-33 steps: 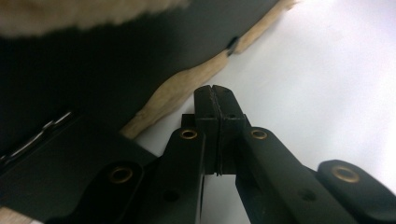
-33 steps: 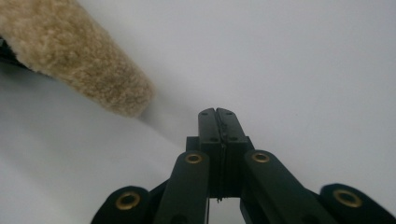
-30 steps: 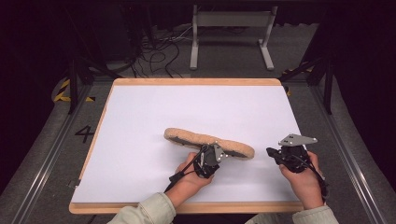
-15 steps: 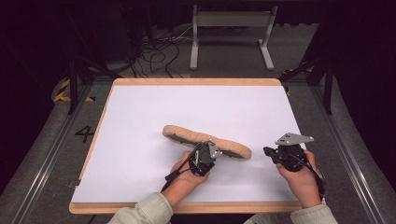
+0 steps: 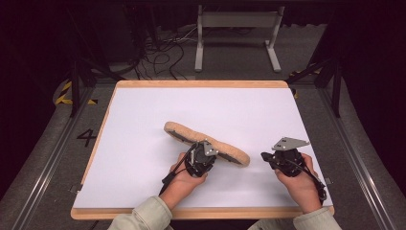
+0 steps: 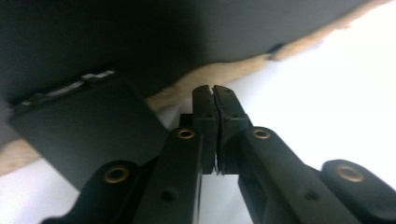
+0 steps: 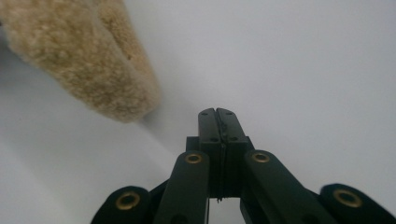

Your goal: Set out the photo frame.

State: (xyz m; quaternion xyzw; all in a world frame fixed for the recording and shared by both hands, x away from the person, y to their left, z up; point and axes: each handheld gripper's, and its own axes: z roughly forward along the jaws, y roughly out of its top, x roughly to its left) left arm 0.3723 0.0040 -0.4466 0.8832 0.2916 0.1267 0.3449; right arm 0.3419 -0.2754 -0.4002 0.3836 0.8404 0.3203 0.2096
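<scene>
A long tan fleece pad (image 5: 180,131) with a dark underside lies slantwise on the white board (image 5: 143,110). My left gripper (image 5: 209,146) is at the pad's middle, on its near side. In the left gripper view the gripper (image 6: 214,89) is shut, with its tips against the fleece edge (image 6: 233,71), and the dark underside (image 6: 140,37) tilts up above it. Nothing shows between the jaws. My right gripper (image 5: 265,156) is shut and empty, just right of the pad's right end (image 7: 79,60), apart from it (image 7: 216,112).
A wooden rim (image 5: 191,84) frames the board. Beyond its far edge the floor holds a white metal stand (image 5: 237,33) and loose cables (image 5: 163,52). Metal rails (image 5: 52,153) run along both sides of the board.
The fleece pad and my left gripper have shifted slightly left together. The right gripper has moved a little to the left after them.
</scene>
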